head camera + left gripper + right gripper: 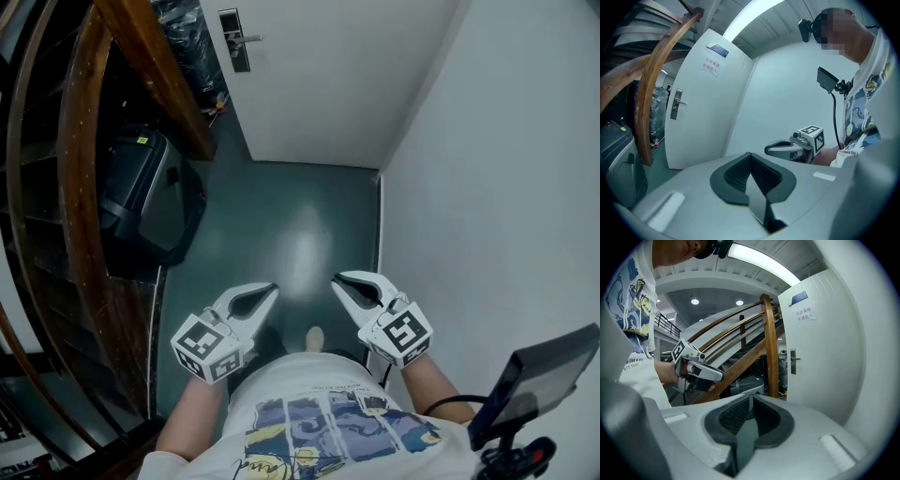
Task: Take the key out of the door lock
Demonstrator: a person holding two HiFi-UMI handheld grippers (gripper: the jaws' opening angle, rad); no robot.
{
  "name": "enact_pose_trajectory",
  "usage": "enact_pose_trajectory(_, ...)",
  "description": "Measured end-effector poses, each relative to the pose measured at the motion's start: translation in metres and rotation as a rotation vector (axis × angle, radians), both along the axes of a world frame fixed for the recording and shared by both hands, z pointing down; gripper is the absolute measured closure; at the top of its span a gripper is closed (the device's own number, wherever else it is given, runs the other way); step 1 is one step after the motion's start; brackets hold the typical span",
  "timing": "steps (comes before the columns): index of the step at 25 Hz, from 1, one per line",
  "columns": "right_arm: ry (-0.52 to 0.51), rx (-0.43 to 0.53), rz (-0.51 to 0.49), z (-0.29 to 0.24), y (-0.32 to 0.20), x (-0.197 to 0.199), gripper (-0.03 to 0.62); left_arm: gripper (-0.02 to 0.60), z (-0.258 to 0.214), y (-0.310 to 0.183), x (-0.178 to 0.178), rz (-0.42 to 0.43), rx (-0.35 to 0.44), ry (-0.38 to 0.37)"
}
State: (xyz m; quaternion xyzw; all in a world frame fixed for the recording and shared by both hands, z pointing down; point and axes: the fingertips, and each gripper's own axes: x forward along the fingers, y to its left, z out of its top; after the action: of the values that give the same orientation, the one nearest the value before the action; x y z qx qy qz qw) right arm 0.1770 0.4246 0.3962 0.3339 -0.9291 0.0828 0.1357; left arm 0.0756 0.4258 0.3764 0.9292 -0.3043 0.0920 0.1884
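The white door (319,84) stands at the far end of the passage, well ahead of both grippers. Its lock plate with a silver handle (234,39) sits on the door's left edge, and shows again as the handle (676,104) and the handle (793,361). A key is too small to make out. My left gripper (272,289) is held low in front of the person, shut and empty (750,154). My right gripper (337,281) hangs beside it, its tips a crack apart with nothing between them (751,397).
A curved wooden stair rail (80,187) and a sloping beam (155,75) line the left side. A black case (141,197) sits on the dark green floor (291,225) under them. A white wall (497,187) closes the right side. A small screen (544,380) is at lower right.
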Motion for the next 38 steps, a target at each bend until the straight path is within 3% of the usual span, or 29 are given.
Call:
enact_pose_trajectory(9,0.017,-0.026,0.007,0.021,-0.049,-0.008,0.577,0.575,0.013,-0.055,-0.024,-0.034,-0.005,0.000)
enact_pose_trajectory(17,0.046,0.000,0.028,0.006,-0.138,-0.047,0.577,0.575,0.003,-0.149,-0.049,0.028,0.022,0.028)
enact_pose_trajectory(26,0.069,0.024,0.100,-0.013,-0.239,-0.089,0.577,0.575,-0.001,-0.237,-0.097,0.069,0.035,0.010)
enact_pose_trajectory(31,0.070,0.034,0.064,-0.018,-0.280,-0.105,0.577,0.575,0.000,-0.276,-0.107,0.050,0.026,0.018)
enact_pose_trajectory(38,0.068,0.042,0.005,-0.014,-0.363,-0.096,0.576,0.575,0.010,-0.347,-0.100,-0.016,0.003,0.005)
